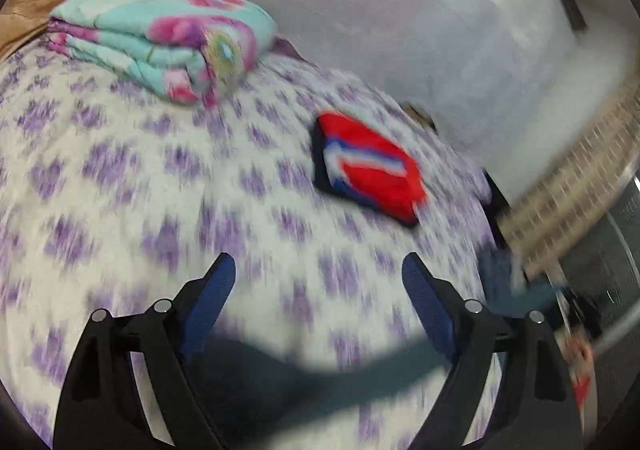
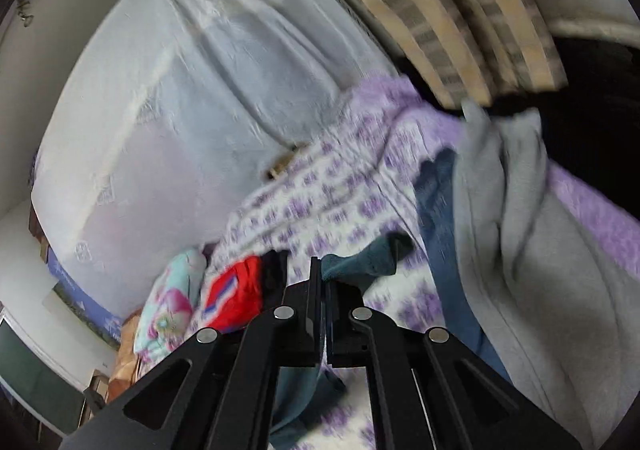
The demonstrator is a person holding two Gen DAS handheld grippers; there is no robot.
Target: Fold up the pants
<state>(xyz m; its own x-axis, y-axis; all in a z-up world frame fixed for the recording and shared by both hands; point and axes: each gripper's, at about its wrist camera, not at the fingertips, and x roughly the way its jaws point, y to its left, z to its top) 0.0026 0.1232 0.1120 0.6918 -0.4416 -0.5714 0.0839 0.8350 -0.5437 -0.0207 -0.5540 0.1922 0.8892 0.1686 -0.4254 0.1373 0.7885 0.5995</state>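
While the left-wrist view is smeared with motion, we see the left gripper (image 1: 318, 270) spread wide with nothing between its blue pads, hovering over the purple-patterned bedspread (image 1: 132, 186). A dark teal cloth (image 1: 304, 382), which we take for the pants, lies under its base and trails off to the right. A red folded garment (image 1: 372, 166) and a floral quilt (image 1: 168, 38) sit well ahead on the bed.

In the right-wrist view, we find the right gripper (image 2: 320, 270) closed tight on an edge of the teal pants (image 2: 368, 256), with more of the cloth hanging below the fingers. A grey garment (image 2: 520, 234) and a blue one (image 2: 440, 210) lie just beside.

We judge the pinch thin: a quick pull could slip the edge free, or drag the neighbouring clothes along. With one side unheld, the pants may bunch instead of spreading flat.
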